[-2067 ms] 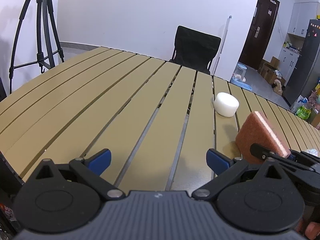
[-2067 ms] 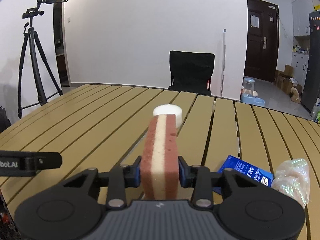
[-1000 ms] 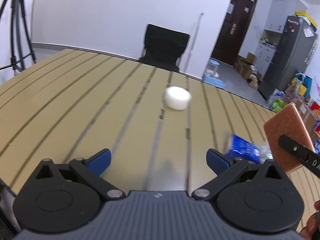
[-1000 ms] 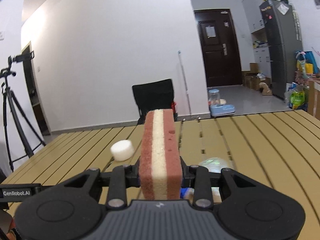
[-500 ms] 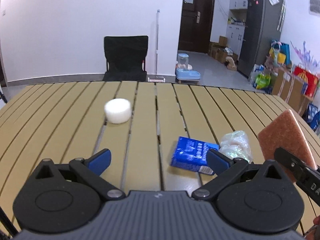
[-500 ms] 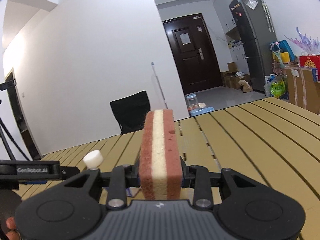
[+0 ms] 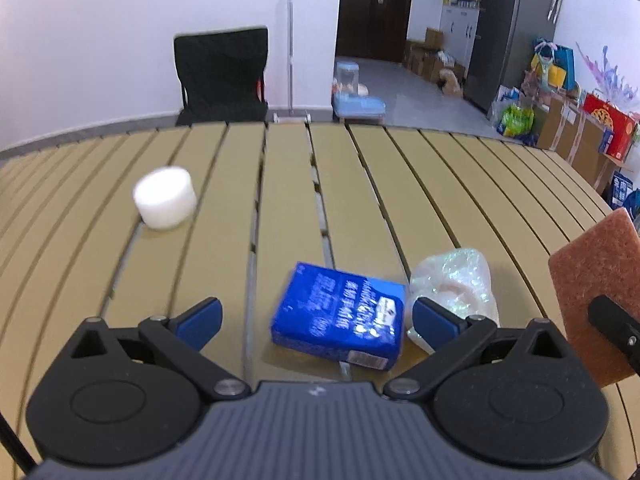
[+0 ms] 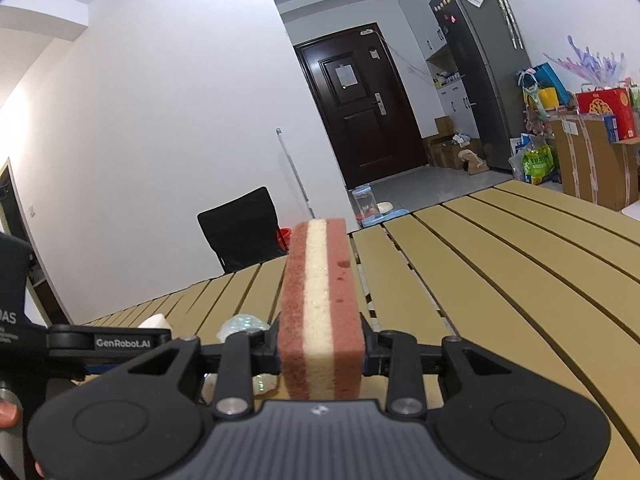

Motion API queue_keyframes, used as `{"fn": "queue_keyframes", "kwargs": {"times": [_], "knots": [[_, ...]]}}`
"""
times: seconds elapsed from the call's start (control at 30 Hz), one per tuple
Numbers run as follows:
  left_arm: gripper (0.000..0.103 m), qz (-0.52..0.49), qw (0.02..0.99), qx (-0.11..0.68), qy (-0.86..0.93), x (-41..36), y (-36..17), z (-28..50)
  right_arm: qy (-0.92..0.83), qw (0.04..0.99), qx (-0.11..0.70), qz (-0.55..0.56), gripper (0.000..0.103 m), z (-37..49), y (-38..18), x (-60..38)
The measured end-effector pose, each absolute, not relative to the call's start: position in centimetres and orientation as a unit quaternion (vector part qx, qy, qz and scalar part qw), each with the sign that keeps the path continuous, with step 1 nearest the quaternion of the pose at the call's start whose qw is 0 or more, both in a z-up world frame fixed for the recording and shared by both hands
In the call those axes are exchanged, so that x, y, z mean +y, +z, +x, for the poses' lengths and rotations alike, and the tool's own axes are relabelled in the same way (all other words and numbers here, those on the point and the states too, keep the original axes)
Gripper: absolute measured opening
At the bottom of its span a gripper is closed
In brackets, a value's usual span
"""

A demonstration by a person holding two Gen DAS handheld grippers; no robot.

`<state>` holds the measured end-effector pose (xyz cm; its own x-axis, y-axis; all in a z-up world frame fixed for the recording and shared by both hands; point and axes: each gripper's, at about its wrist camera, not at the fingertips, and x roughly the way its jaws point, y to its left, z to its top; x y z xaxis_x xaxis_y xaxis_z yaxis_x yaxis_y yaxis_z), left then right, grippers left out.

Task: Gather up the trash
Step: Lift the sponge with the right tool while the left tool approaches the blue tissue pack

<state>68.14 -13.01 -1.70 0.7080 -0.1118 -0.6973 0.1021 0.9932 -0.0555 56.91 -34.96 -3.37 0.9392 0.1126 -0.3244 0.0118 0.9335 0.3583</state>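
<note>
Slatted tan table fills both views, black chair at its far edge. Your left gripper has its blue pads spread wide, nothing between them, hovering over a blue printed packet lying flat. Crumpled clear plastic wrapper sits just beside the packet on its right. White squat cylinder rests well apart, far left. Your right gripper pinches a sponge on edge, brown-red outer layers, cream core, above the table.
</note>
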Motion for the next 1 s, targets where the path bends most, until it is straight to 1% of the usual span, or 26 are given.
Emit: {"fn": "queue_keyframes", "kwargs": {"times": [0.43,0.87,0.93,1.0], "knots": [[0.103,0.024,0.922,0.385,-0.043,-14.6,-2.9,68.9,0.02,0.962,0.183,0.2,0.031,58.0,-3.9,-35.3],[0.102,0.015,0.914,0.403,-0.044,-14.9,-4.1,69.6,0.026,0.962,0.186,0.199,0.031,58.2,-4.4,-35.0],[0.098,0.015,0.914,0.404,-0.042,-14.8,-4.2,69.7,0.027,0.962,0.186,0.199,0.031,58.3,-4.4,-35.1],[0.085,0.018,0.916,0.399,-0.041,-14.9,-4.3,69.5,0.029,0.962,0.187,0.197,0.031,58.4,-4.5,-35.1]]}}
